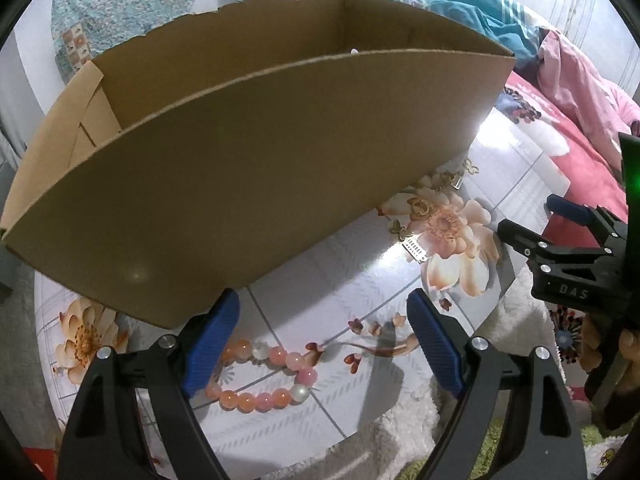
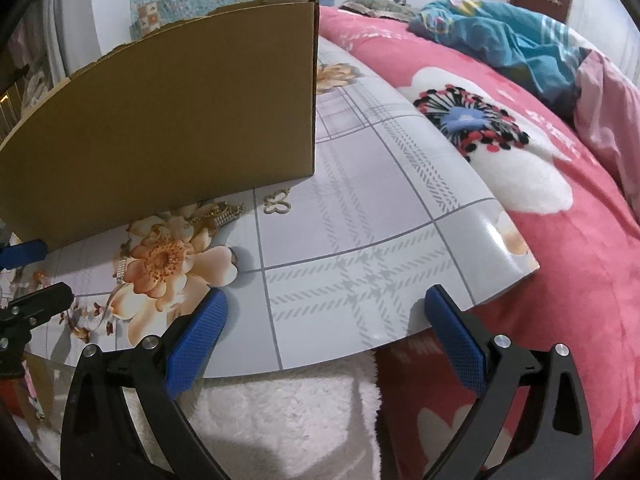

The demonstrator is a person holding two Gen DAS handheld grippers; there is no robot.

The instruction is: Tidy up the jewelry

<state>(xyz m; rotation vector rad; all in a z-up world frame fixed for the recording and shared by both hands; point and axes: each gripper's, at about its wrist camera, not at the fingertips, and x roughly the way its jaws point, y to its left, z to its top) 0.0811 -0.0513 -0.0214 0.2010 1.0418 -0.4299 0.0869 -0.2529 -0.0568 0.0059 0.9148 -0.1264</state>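
Both tongs gape empty; only the left tongs view shows the bead bracelet.

We see both views bent hard by the fisheye, with black corners and straight edges bowed, most of all the box rim. Light is bright, cool and overhead. Glare sits right of centre on the glossy mat in the left view, washing out its print. The box's near wall is darker in the right view. Soft shadows fall under the fingers at lower centre. Focus is fair; the far bedding is soft.
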